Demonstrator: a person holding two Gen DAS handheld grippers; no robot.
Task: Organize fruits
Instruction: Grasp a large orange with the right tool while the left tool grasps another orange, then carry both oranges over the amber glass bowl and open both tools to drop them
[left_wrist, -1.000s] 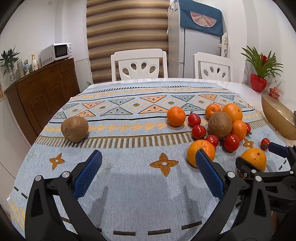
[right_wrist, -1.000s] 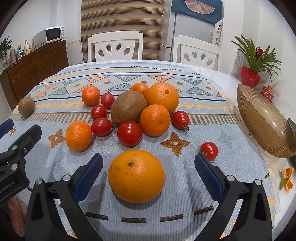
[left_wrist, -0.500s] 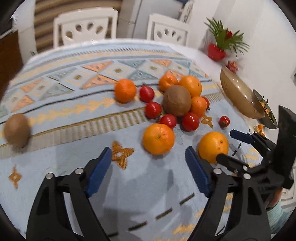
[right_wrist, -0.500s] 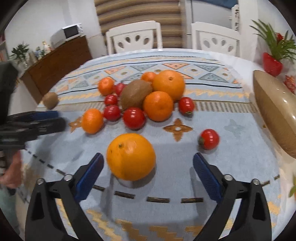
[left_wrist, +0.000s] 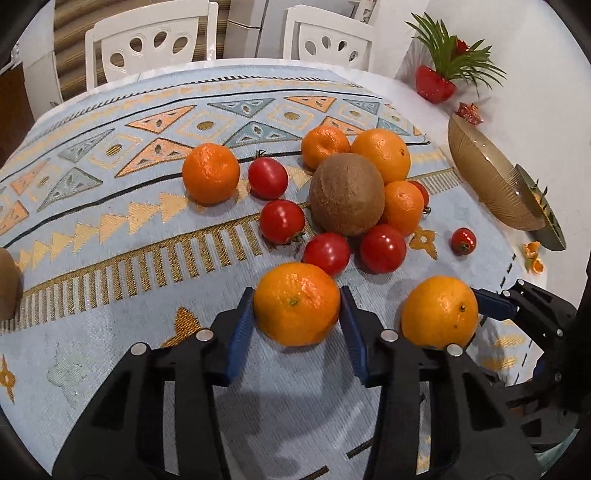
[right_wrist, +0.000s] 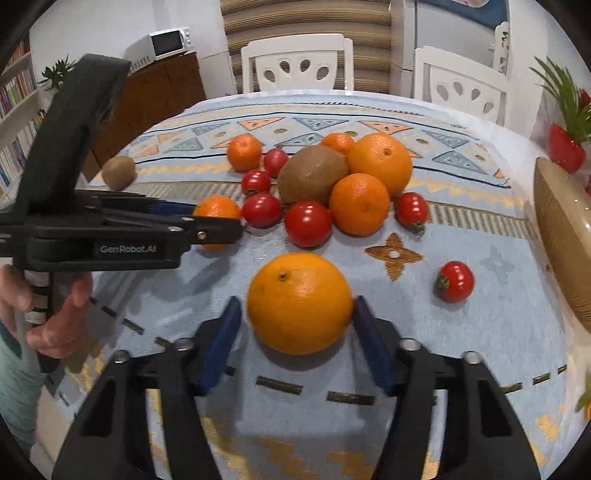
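We have both tools down on the patterned tablecloth (left_wrist: 110, 236), each bracketing a fruit at the near edge of the pile.

Left gripper (left_wrist: 296, 321): its blue pads sit against both flanks of the mandarin (left_wrist: 296, 303) — closed on it, as far as we can judge, with the fruit resting on the cloth. The mandarin lies dead ahead between the fingers; its stem scar faces near and slightly up, so its short axis tips toward the camera.

Right gripper (right_wrist: 297, 321): jaws narrowed around the large orange (right_wrist: 299, 302). The right pad touches the skin; on the left we see a thin gap, so we cannot tell whether the hold is complete. The orange is nearly round, with no useful long axis; its navel points up and a little left.

The relation that counts — the golden bowl (right_wrist: 557, 236) stands to the right, well apart from both fruits. The right tool is nearer; we judge its orange should travel right first. The loose cherry tomato (right_wrist: 455, 281) lies between orange and bowl, so we'd lift clear before swinging.

The big kiwi (left_wrist: 347, 195) lies in the far cluster, long axis running left–right in the right-wrist view.
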